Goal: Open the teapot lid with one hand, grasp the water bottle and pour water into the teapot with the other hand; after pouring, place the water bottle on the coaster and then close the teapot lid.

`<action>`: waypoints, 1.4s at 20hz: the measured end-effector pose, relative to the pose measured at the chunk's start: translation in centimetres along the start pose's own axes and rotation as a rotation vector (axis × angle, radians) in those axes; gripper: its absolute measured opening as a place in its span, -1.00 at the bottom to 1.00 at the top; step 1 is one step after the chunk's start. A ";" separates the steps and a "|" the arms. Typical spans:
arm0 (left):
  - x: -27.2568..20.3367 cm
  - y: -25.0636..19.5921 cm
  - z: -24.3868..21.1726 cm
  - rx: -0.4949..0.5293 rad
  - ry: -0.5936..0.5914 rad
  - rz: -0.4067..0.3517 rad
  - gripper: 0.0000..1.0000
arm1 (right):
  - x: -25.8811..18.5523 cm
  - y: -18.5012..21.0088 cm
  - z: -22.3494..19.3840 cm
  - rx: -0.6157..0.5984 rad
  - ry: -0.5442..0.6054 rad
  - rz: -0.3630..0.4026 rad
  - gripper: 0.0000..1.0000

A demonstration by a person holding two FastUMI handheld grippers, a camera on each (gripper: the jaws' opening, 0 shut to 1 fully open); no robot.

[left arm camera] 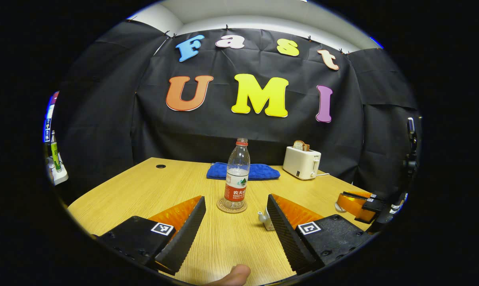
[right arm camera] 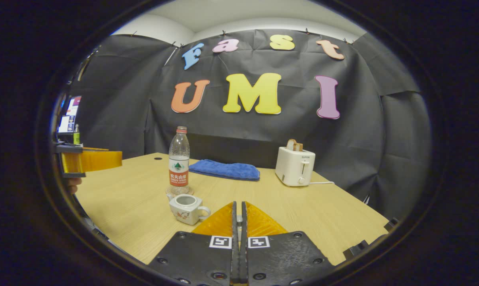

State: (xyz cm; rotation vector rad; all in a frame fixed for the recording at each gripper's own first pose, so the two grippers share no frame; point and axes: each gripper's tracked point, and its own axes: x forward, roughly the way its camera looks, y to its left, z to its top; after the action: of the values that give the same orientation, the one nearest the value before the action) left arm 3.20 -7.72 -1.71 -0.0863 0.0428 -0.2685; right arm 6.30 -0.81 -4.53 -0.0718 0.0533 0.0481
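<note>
A clear water bottle (left arm camera: 236, 174) with a red label, part full, stands upright on a round coaster (left arm camera: 231, 207). My left gripper (left arm camera: 235, 198) is open wide just short of it, its fingers apart from the bottle. The small white teapot (right arm camera: 186, 208) sits in front of the bottle (right arm camera: 179, 163) with its top uncovered. In the left gripper view the teapot (left arm camera: 264, 219) peeks out behind one finger. My right gripper (right arm camera: 238, 203) is shut, a thin sliver pinched between its fingers. In the left gripper view a whitish lid (left arm camera: 337, 206) shows at the tip of the right gripper (left arm camera: 356, 203).
A folded blue towel (left arm camera: 243, 171) lies at the table's back. A white toaster (right arm camera: 294, 166) with bread stands at the back right, its cord trailing right. The left gripper (right arm camera: 90, 161) hovers at the table's left edge. A thumb (left arm camera: 231, 276) shows at the bottom.
</note>
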 end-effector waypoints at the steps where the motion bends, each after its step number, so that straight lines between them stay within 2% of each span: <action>1: -0.8 0.3 -0.3 0.013 0.009 0.008 0.94 | 0.4 0.5 0.0 -0.004 0.003 0.006 -1.00; 5: -2.8 1.5 0.8 0.053 -0.004 0.033 0.95 | 2.2 3.2 0.1 -0.005 0.032 0.072 -1.00; 12: -5.3 4.2 2.2 0.054 0.009 0.062 0.94 | 5.4 8.5 1.7 0.028 0.038 0.200 -1.00; 14: -5.3 5.8 2.3 0.041 -0.008 0.102 0.94 | 6.5 9.2 1.5 0.041 0.049 0.210 -1.00; 17: -5.8 6.5 3.1 0.041 -0.022 0.087 0.95 | 8.0 10.5 0.7 0.072 0.083 0.224 -1.00; 28: -6.3 7.4 3.1 0.094 -0.014 0.090 0.94 | 9.8 11.4 0.2 0.072 0.105 0.179 -0.96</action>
State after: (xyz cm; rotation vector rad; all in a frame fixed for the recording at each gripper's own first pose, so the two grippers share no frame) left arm -0.79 1.28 0.89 0.0070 0.0202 -0.1796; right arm 15.55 11.06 -5.71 0.0029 0.1667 0.2209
